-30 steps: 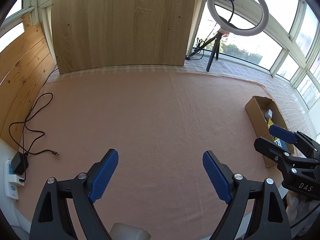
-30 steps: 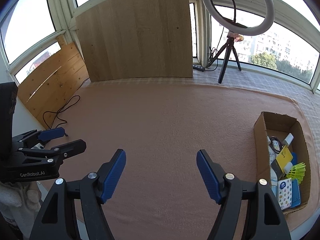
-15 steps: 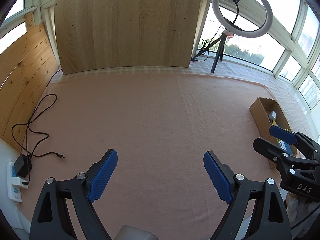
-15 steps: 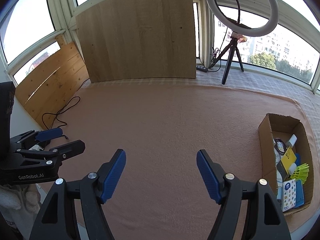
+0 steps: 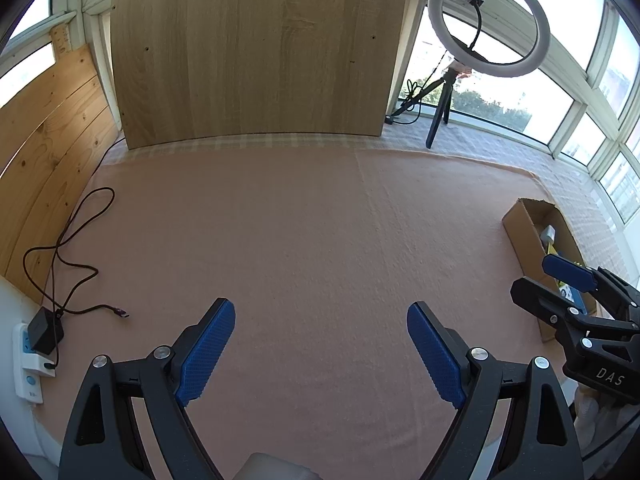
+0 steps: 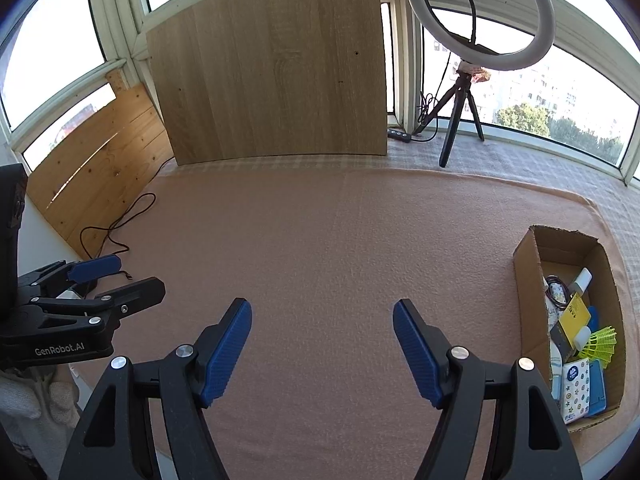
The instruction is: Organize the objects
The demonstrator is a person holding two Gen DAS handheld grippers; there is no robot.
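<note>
My left gripper (image 5: 320, 306) hangs open over bare pink cloth, with nothing between its blue pads. My right gripper (image 6: 322, 304) is open too, also above bare cloth and holding nothing. Each one shows in the other's view: the right gripper (image 5: 540, 280) at the right edge, the left gripper (image 6: 128, 276) at the left edge. To the right of both stands an open cardboard box (image 6: 524, 280), also in the left wrist view as the cardboard box (image 5: 524, 224). It holds a yellow shuttlecock (image 6: 604, 340), a starred card (image 6: 576, 384), a yellow card (image 6: 574, 312), a white bottle (image 6: 582, 280) and other small items.
A ring light on a tripod (image 6: 460, 120) stands at the back right beside a wooden board (image 6: 272, 80) leaning on the window. A black cable (image 5: 76, 240) runs over the left of the cloth to a charger in a power strip (image 5: 28, 360). Wooden planks (image 5: 44, 140) line the left side.
The scene in the left wrist view has slid slightly to the right. Both grippers keep the same opening, and nothing has been picked up or moved.
</note>
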